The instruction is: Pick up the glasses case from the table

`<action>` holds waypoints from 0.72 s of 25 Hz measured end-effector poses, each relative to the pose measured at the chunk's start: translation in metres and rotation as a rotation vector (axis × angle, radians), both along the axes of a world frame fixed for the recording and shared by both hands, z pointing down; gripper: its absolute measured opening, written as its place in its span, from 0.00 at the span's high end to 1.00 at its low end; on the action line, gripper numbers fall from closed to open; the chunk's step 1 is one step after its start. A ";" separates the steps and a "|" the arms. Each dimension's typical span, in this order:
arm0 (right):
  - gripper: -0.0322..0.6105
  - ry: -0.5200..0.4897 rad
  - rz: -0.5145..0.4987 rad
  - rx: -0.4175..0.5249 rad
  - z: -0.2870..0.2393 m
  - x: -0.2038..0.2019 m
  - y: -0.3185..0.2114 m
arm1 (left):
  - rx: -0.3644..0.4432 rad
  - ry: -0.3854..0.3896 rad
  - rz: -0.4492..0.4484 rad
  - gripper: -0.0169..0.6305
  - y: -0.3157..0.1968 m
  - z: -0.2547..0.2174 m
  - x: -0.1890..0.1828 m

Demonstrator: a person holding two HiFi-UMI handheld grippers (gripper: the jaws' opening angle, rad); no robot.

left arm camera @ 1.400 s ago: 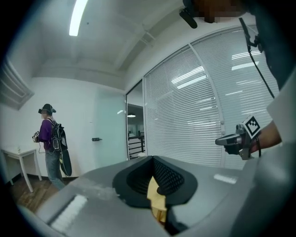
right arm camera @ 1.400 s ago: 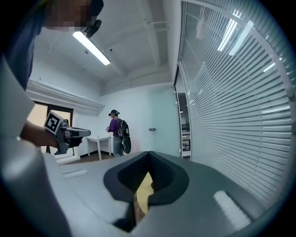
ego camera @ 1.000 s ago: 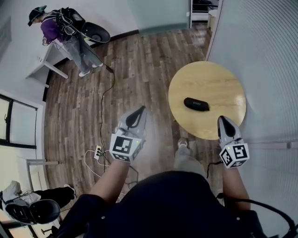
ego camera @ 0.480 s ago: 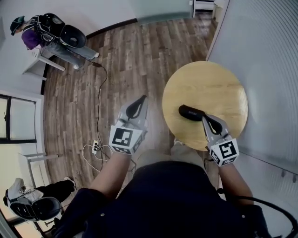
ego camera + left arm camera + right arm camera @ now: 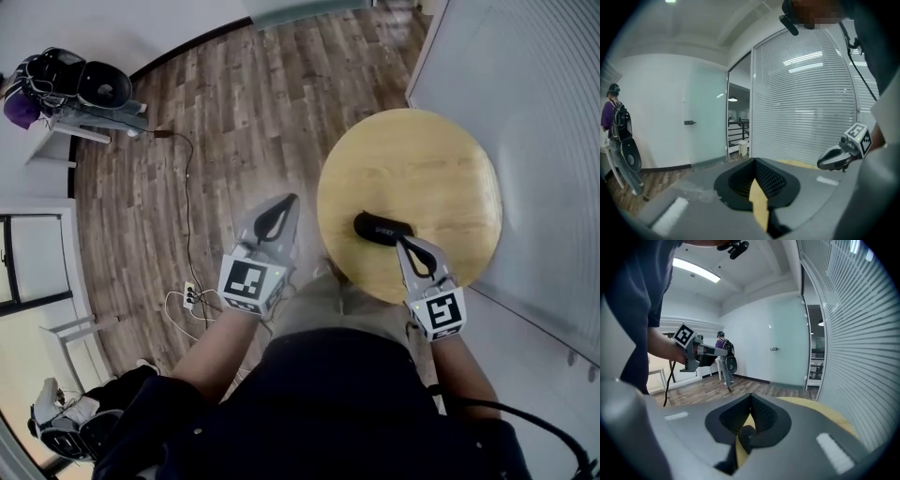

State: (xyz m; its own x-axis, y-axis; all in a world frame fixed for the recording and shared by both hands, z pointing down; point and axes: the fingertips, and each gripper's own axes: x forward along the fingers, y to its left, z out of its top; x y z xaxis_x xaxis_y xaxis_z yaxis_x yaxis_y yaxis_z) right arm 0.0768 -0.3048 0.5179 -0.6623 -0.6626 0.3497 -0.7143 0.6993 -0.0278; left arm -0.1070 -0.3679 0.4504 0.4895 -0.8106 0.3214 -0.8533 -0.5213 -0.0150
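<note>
- the person's dark torso (image 5: 347,412) fills the bottom of the head view and hides the floor under it.
- left gripper (image 5: 290,200): held over the floor just left of the table. its jaws are pressed together to a point, with nothing between them; its own view (image 5: 754,160) shows the same.
- right gripper (image 5: 400,240): held over the near part of the table with its jaws pressed together and nothing pinched. the tip stands at the near right end of the glasses case (image 5: 380,228); contact cannot be determined.
- glasses case: dark and oblong, lying flat on the near half of the round wooden table (image 5: 422,159). the pale print on it is too small to read. in the right gripper view only a dark rounded part (image 5: 746,433) shows through the opening behind the jaws.
- wood floor (image 5: 216,122): a power strip (image 5: 194,300) with tangled cable lies left of the left gripper.
- a far person (image 5: 616,136) stands by the wall, cut off at the edge of the head view.
</note>
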 end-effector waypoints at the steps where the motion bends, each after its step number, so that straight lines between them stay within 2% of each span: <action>1: 0.94 -0.005 0.014 -0.030 0.008 0.001 -0.005 | -0.008 -0.002 0.012 0.97 -0.008 0.006 0.004; 4: 0.94 0.009 0.038 -0.087 0.033 0.004 -0.015 | -0.018 -0.015 0.035 0.97 -0.024 0.027 0.013; 9: 0.92 0.059 0.032 -0.071 0.060 -0.003 -0.022 | -0.032 -0.053 0.037 0.97 -0.037 0.066 0.010; 13: 0.81 0.070 -0.025 -0.156 0.101 -0.009 -0.020 | -0.035 -0.046 0.073 0.97 -0.037 0.091 0.022; 16: 0.63 0.134 -0.076 -0.210 0.139 -0.013 -0.013 | -0.045 -0.040 0.095 0.97 -0.035 0.111 0.029; 18: 0.53 0.208 -0.123 -0.195 0.159 -0.017 -0.012 | -0.054 -0.030 0.099 0.97 -0.036 0.121 0.032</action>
